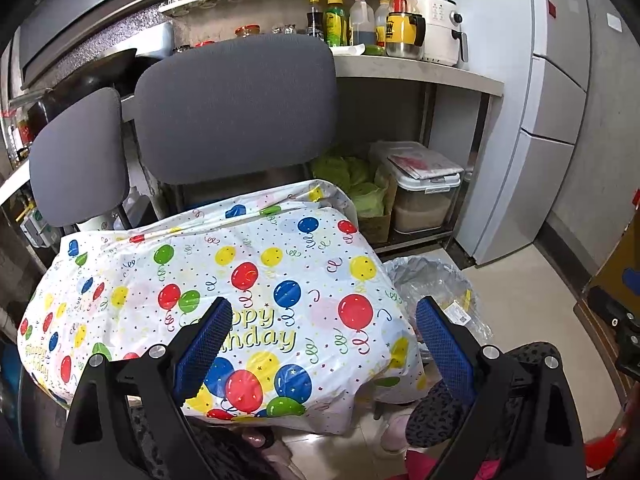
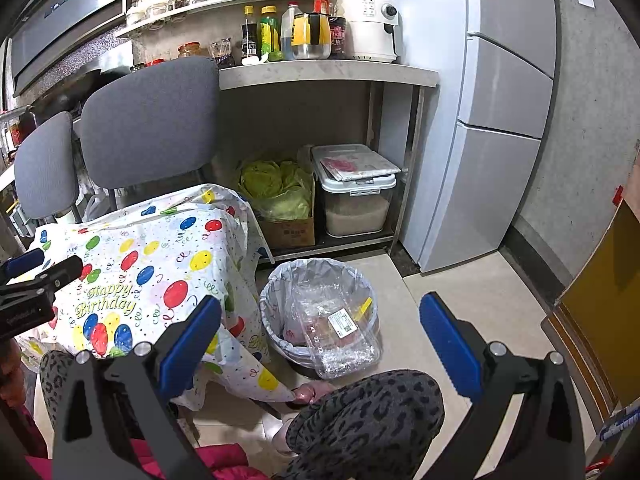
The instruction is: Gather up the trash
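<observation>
Two grey chairs (image 2: pixel 148 120) are seen at the left behind a tabletop (image 2: pixel 132 264) draped in a balloon-printed birthday cloth. The left gripper (image 1: pixel 324 344) is held over that cloth, its blue-padded jaws spread and nothing between them. Just right of the tabletop, a lined trash bin (image 2: pixel 320 312) stands on the floor, and a crumpled clear plastic container (image 2: pixel 340 332) with a label is lodged in its mouth. The right gripper (image 2: pixel 320 344) is poised above the bin, jaws likewise spread and empty.
</observation>
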`<action>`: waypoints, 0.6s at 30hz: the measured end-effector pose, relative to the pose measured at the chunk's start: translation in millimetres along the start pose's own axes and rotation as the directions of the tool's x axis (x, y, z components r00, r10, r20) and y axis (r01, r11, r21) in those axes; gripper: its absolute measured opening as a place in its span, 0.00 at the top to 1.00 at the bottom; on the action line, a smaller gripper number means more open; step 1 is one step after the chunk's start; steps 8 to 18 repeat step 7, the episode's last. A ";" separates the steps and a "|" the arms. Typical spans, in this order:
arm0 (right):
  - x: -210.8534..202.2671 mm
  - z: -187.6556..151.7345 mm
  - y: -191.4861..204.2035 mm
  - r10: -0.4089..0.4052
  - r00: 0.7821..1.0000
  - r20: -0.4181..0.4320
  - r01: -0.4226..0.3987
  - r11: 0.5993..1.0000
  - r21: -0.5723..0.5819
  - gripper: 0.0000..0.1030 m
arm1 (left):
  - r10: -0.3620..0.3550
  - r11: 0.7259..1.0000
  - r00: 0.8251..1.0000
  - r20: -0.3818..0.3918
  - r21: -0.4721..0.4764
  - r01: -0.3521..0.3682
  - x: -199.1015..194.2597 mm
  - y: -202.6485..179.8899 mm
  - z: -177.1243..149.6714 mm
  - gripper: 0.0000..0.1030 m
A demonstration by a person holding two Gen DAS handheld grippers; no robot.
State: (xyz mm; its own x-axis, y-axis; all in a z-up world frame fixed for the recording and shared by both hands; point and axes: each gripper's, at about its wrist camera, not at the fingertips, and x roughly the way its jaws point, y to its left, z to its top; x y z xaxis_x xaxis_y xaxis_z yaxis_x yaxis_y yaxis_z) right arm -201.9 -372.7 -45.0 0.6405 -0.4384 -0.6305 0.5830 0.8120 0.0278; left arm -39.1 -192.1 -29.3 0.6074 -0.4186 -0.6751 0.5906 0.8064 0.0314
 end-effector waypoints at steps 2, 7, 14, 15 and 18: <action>1.0 0.3 0.7 0.003 1.000 -0.004 -0.003 1.000 0.001 0.06 | 0.004 1.000 1.000 -0.021 -0.008 -0.005 4.6 2.4 0.3 0.10; 17.2 5.2 19.0 0.043 0.999 -0.009 -0.043 0.999 -0.015 0.06 | 0.018 0.999 0.998 -0.053 -0.045 -0.020 18.7 21.1 -6.8 0.10; 17.2 5.2 19.0 0.043 0.999 -0.009 -0.043 0.999 -0.015 0.06 | 0.018 0.999 0.998 -0.053 -0.045 -0.020 18.7 21.1 -6.8 0.10; 17.2 5.2 19.0 0.043 0.999 -0.009 -0.043 0.999 -0.015 0.06 | 0.018 0.999 0.998 -0.053 -0.045 -0.020 18.7 21.1 -6.8 0.10; 17.2 5.2 19.0 0.043 0.999 -0.009 -0.043 0.999 -0.015 0.06 | 0.018 0.999 0.998 -0.053 -0.045 -0.020 18.7 21.1 -6.8 0.10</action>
